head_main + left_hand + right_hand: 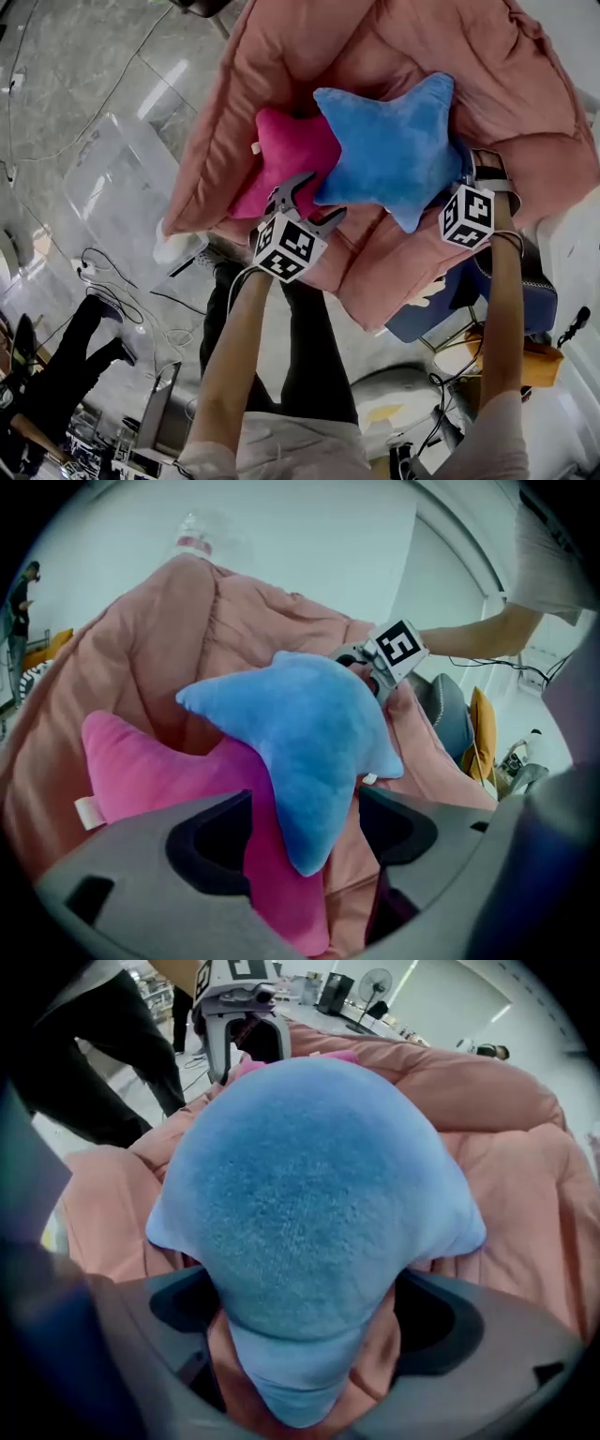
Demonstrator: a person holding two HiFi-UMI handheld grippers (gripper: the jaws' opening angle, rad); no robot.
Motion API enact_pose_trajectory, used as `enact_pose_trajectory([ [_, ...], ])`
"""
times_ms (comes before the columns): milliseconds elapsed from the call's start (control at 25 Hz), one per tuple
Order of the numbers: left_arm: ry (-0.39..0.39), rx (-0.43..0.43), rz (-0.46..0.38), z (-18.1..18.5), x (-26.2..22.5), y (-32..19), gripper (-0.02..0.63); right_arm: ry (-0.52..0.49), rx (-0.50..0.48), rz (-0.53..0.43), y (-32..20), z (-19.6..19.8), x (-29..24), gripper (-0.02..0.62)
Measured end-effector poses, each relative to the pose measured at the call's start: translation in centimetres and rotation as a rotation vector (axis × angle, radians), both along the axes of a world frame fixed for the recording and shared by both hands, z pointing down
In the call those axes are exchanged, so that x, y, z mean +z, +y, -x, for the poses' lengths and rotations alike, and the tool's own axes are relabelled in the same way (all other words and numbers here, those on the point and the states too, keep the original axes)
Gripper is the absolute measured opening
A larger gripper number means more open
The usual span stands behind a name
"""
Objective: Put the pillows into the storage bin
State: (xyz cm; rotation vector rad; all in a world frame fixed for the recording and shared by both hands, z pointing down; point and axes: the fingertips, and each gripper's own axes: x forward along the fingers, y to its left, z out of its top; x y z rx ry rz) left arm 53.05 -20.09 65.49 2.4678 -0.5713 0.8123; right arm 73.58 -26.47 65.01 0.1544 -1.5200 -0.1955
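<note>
A blue star pillow (394, 141) lies partly over a pink star pillow (286, 155) on a heaped salmon quilt (422, 47). My left gripper (314, 199) stands open at the pillows' near side. In the left gripper view (305, 832) a point of the pink pillow (150, 771) and the tip of the blue pillow (300, 742) sit between the wide jaws, with a gap at the right jaw. My right gripper (466, 173) is open at the blue pillow's right. One arm of the blue pillow (309, 1185) lies loose between its jaws (305, 1335).
A clear plastic bin (112, 178) stands on the floor left of the quilt. Cables (103, 272) trail below it, and a person in black (66, 366) is at the lower left. A dark blue bag (506, 291) sits under the quilt's right edge.
</note>
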Motion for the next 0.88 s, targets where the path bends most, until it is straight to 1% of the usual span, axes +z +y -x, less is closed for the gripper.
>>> enact_pose_trajectory([
  [80, 0.028, 0.030, 0.018, -1.0, 0.2, -0.3, 0.327, -0.001, 0.049, 0.000, -0.2, -0.4, 0.0, 0.574],
  [120, 0.033, 0.040, 0.013, -1.3, 0.2, -0.5, 0.327, -0.007, 0.054, 0.000, -0.4, -0.3, -0.1, 0.566],
  [160, 0.028, 0.049, -0.001, -1.6, 0.3, -0.7, 0.327, -0.016, 0.053, 0.003, -0.3, -0.2, -0.2, 0.544],
  [240, -0.004, 0.065, -0.032, -2.2, 0.7, -0.8, 0.327, -0.029, 0.048, 0.004, -0.2, 0.0, -0.4, 0.526],
  [280, -0.021, 0.071, -0.039, -2.6, 0.9, -0.8, 0.327, -0.033, 0.043, 0.000, -0.1, 0.1, -0.5, 0.507],
  [400, -0.052, 0.052, -0.019, -3.1, 1.3, -1.0, 0.327, -0.054, 0.025, -0.027, 0.3, 0.8, -1.3, 0.447],
  [520, -0.039, 0.035, -0.020, -3.6, 1.0, -1.0, 0.290, -0.092, 0.036, -0.051, 1.1, 0.9, -2.4, 0.401],
  [640, -0.009, 0.004, -0.039, -3.2, -0.1, -0.2, 0.272, -0.122, 0.035, -0.060, 1.7, 1.6, -3.8, 0.391],
  [880, 0.026, -0.009, -0.107, -0.7, -4.1, -0.3, 0.269, -0.179, 0.034, -0.092, 2.2, 4.2, -8.3, 0.391],
])
